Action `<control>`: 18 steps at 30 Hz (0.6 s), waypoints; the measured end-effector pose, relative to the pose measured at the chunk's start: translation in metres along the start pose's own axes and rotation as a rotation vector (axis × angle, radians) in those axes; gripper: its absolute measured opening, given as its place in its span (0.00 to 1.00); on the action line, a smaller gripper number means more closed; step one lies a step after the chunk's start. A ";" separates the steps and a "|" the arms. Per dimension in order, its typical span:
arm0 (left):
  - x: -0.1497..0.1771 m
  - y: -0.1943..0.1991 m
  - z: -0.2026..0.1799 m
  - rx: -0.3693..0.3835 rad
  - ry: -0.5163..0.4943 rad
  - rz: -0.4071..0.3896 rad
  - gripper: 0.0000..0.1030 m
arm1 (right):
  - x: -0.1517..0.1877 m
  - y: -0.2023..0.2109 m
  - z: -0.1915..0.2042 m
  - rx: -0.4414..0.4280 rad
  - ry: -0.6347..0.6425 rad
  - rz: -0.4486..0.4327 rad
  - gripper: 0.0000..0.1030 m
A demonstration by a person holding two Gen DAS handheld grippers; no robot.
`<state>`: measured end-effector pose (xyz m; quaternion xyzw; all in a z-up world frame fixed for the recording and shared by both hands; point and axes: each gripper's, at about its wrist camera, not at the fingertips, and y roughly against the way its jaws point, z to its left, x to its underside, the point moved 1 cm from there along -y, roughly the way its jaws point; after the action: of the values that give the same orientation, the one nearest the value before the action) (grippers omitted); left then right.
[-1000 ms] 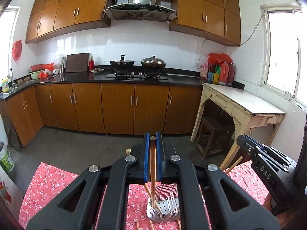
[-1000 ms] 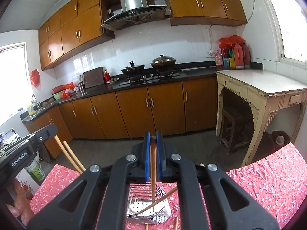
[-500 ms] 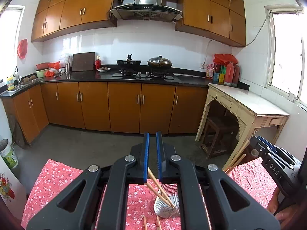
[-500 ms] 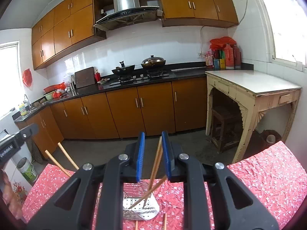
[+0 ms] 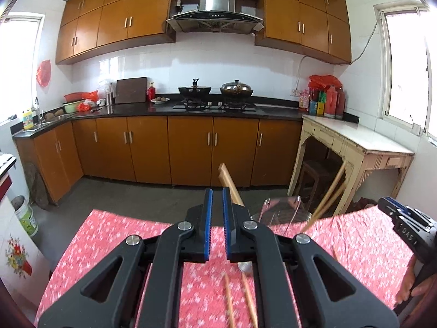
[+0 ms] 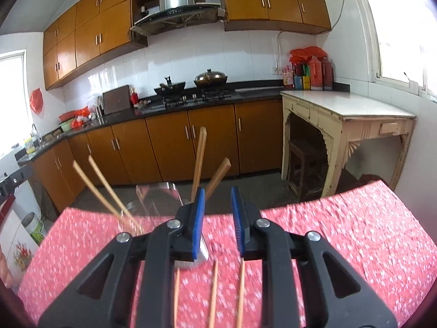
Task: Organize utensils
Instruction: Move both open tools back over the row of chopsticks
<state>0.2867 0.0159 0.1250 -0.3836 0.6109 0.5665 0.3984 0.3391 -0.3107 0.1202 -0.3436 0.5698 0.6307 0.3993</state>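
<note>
A steel utensil holder [image 5: 284,213] stands on the red floral tablecloth [image 5: 109,240] with wooden chopsticks [image 5: 327,199] leaning in it. It also shows in the right wrist view [image 6: 158,199], where chopsticks [image 6: 199,161] stick up out of it. My left gripper [image 5: 215,224] is open a narrow gap and empty, just left of the holder. My right gripper [image 6: 217,218] is open and empty, right in front of the holder. Loose chopsticks [image 5: 240,298] lie on the cloth below the left gripper, and three chopsticks [image 6: 213,289] lie below the right one.
The right gripper's body [image 5: 407,229] shows at the right edge of the left wrist view. Beyond the table's far edge are the kitchen floor, brown cabinets [image 5: 191,147] and a cream side table [image 5: 355,142].
Both grippers have let go of their chopsticks, which now stand in the holder. Both jaws have opened, and both grippers have drawn back and lower toward the table.
</note>
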 end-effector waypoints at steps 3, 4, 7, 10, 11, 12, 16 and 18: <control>0.026 0.009 0.007 -0.009 0.002 0.013 0.07 | 0.029 0.012 -0.007 0.004 0.015 0.032 0.21; 0.034 0.012 0.010 -0.009 0.008 0.020 0.07 | 0.037 0.014 -0.008 0.006 0.018 0.045 0.21; 0.063 0.021 0.019 -0.013 0.017 0.033 0.07 | 0.064 0.024 -0.014 0.012 0.031 0.075 0.21; 0.087 0.029 0.027 -0.032 0.018 0.040 0.07 | 0.093 0.035 -0.023 0.014 0.029 0.099 0.21; 0.096 0.030 0.030 -0.032 0.022 0.047 0.08 | 0.099 0.037 -0.026 0.015 0.024 0.105 0.21; 0.106 0.032 0.032 -0.037 0.023 0.053 0.08 | 0.109 0.040 -0.029 0.018 0.019 0.114 0.21; 0.138 0.040 0.039 -0.050 0.022 0.076 0.11 | 0.145 0.050 -0.041 0.047 0.030 0.138 0.21; 0.158 0.045 0.040 -0.058 0.020 0.080 0.17 | 0.160 0.051 -0.044 0.044 0.019 0.160 0.21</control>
<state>0.1864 0.0556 -0.0046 -0.3759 0.6128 0.5957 0.3582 0.2212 -0.3383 -0.0040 -0.2941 0.6128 0.6448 0.3495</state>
